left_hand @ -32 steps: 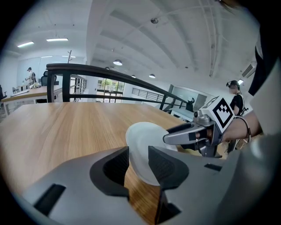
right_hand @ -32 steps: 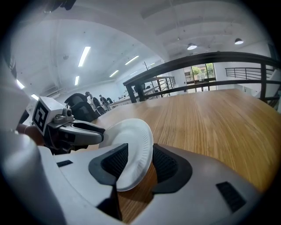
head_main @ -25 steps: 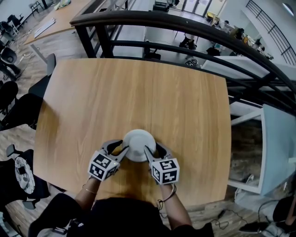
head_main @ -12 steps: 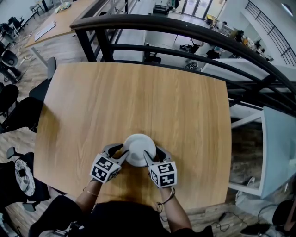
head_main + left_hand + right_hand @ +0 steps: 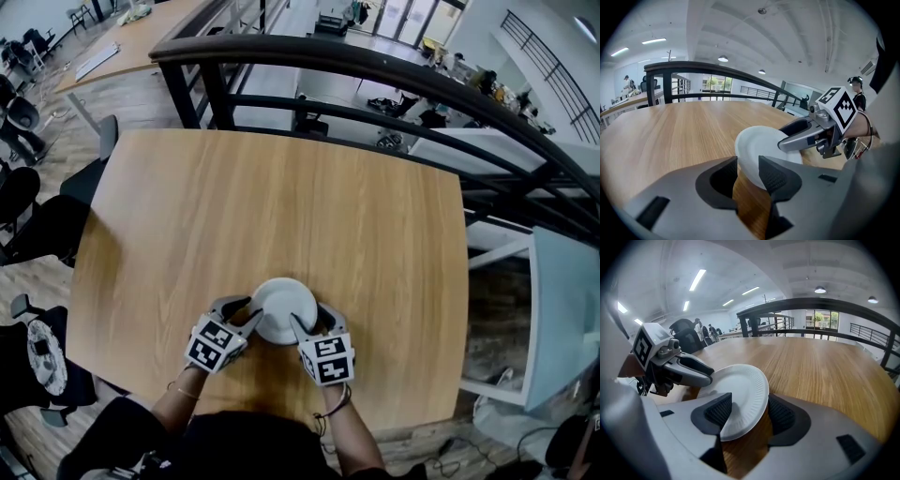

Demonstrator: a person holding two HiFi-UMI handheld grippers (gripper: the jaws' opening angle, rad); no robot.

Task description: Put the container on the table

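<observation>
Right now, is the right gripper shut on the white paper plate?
Open: the right gripper has just been opening; the plate sits between its jaws, one pad clear.

Tabletop (image 5: 281,197): open wood ahead of the plate (image 5: 281,307) and out to both sides gives free passage. The plate lies close to the near edge, with little room behind it. A dark railing (image 5: 375,58) bounds the far edge. Chairs (image 5: 56,220) stand off the left edge, a pale panel (image 5: 562,309) off the right.

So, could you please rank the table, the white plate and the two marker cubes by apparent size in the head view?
1. table
2. white plate
3. left marker cube and right marker cube, which look alike
</observation>
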